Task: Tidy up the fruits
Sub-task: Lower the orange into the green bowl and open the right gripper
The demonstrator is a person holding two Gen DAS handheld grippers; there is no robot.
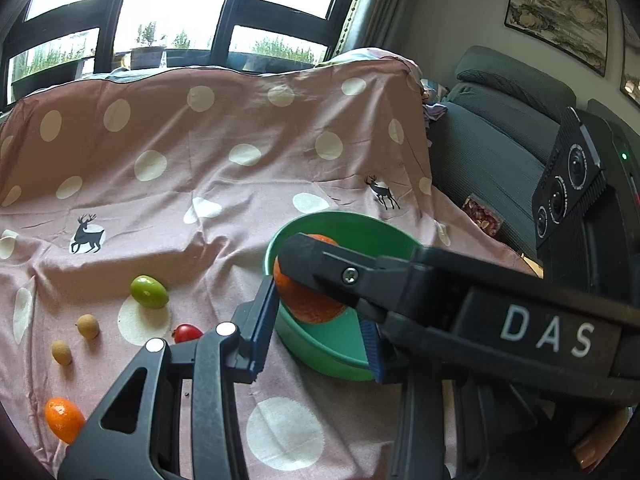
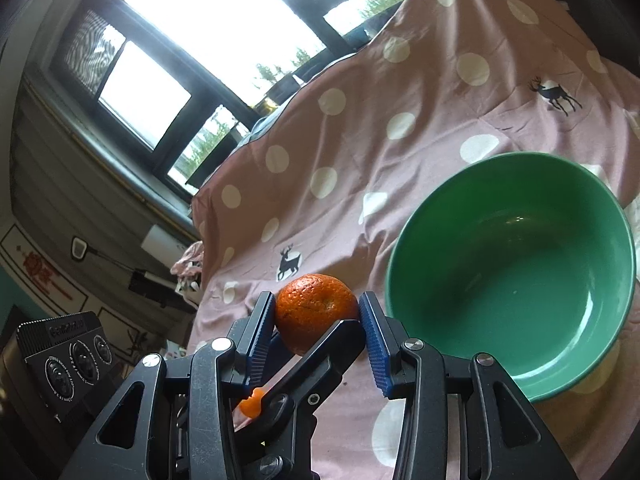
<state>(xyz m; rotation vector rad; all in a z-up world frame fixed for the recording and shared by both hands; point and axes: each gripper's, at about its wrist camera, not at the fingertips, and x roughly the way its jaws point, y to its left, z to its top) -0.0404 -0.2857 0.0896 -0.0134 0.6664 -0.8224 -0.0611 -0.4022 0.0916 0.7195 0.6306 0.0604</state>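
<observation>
- The surface is a pink cloth (image 1: 224, 184) with white dots and small dark deer. It is wrinkled and runs up over something tall at the far side.
- Beyond it is a black-framed window (image 1: 180, 8), very bright, with greenery outside. To the right are a grey sofa (image 1: 492, 128) and a landscape painting (image 1: 556, 12) on the wall.
- A green bowl (image 2: 400, 240) stands on the cloth, its inside bare.
- My right gripper (image 2: 316, 304) is clenched on the mandarin (image 2: 316, 312), with a blue pad pressed to each side of it. The fruit is just left of the bowl's near rim.
- My left gripper (image 1: 316, 300) grasps the same mandarin from another angle, and its dark finger crosses under the fruit in the right wrist view.
- Loose on the cloth, left of the bowl, are a green oval fruit (image 1: 149, 291), a cherry tomato (image 1: 187, 333), a tan round fruit (image 1: 88, 326) and a second tan fruit (image 1: 61, 352). Nearest is a small orange citrus (image 1: 64, 419).
- In the left wrist view the right gripper's arm covers much of the mandarin and the bowl's right side. It also covers where my second left pad meets the fruit.
- The cherry tomato is half hidden behind my left finger, and the small citrus is partly cut off by the gripper frame.
- I cannot tell whether the mandarin hangs clear of the cloth.
- A patterned packet (image 1: 482, 216) lies on the sofa, too small to read.
- A fingertip (image 1: 592, 456) shows at the near right corner.
</observation>
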